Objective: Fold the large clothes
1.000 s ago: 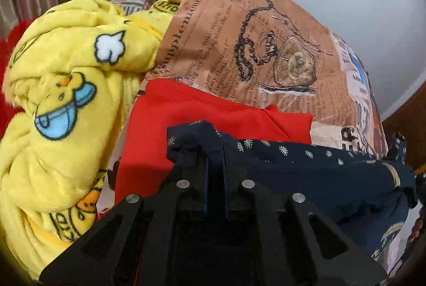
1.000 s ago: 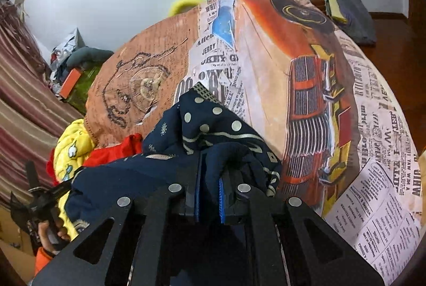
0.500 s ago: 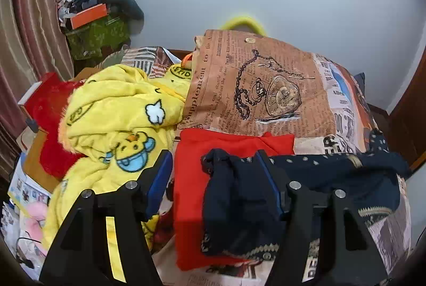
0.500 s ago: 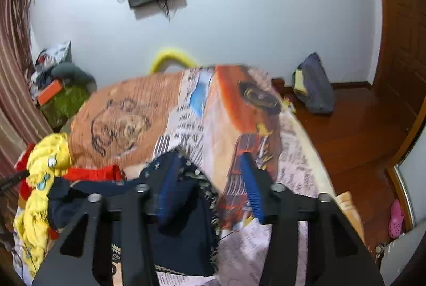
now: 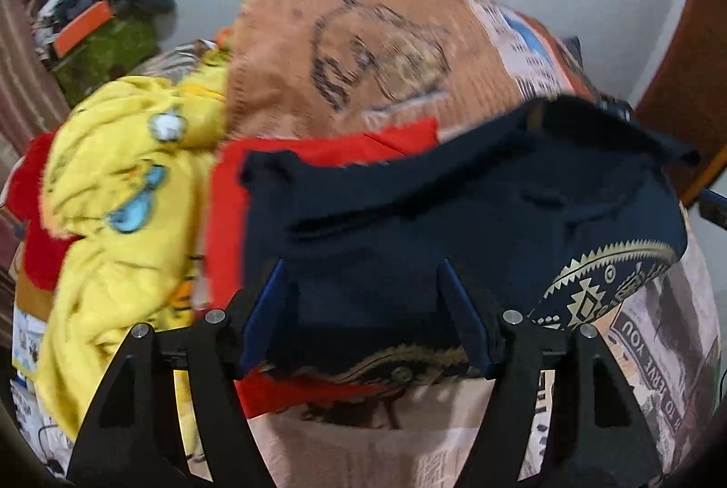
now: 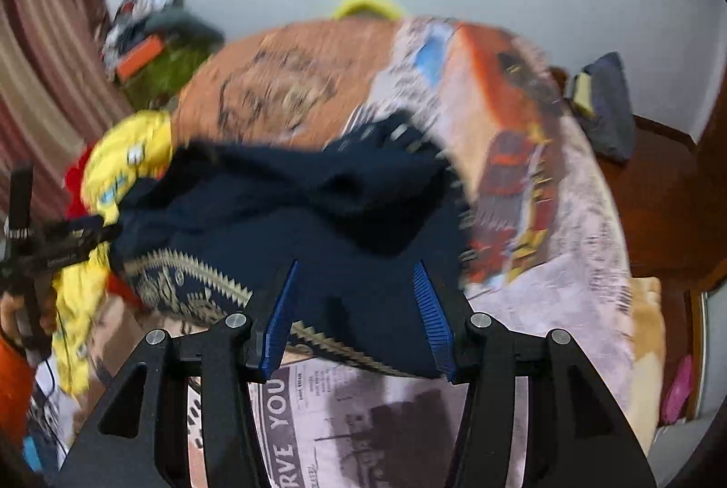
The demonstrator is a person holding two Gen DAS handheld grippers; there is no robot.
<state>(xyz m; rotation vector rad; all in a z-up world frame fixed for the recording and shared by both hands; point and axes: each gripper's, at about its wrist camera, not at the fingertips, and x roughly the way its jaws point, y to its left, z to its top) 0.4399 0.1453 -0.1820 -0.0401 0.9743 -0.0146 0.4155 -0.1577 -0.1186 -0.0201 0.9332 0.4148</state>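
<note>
On the bed [image 5: 372, 47], which fills most of both views under a newspaper-and-car print cover, the navy garment [image 5: 454, 215] lies in a loose heap near the front edge, long axis running side to side across the bed, partly on top of a red garment [image 5: 318, 151]. A crumpled yellow blanket [image 5: 118, 188] sits to the left of both, touching the red one. Left gripper [image 5: 363, 315]: jaws wide and opening; navy cloth shows in the gap, but the pads don't look pressed on it. Right gripper [image 6: 359, 311]: jaws at a medium gap, nothing clamped, navy cloth directly ahead and below. Each gripper sits over one end of the heap, left end and right end, both pointing steeply down at it, so neither is clearly nearer; my guess is the next grab comes from both ends at once. The patterned hem [image 5: 604, 283] curls along the front of the heap between the two. Hard to read: both views are motion-blurred, the edges and corners of the navy garment are buried in folds, and its near edge is cut off behind the fingers. How much red cloth lies under it is hidden.
</note>
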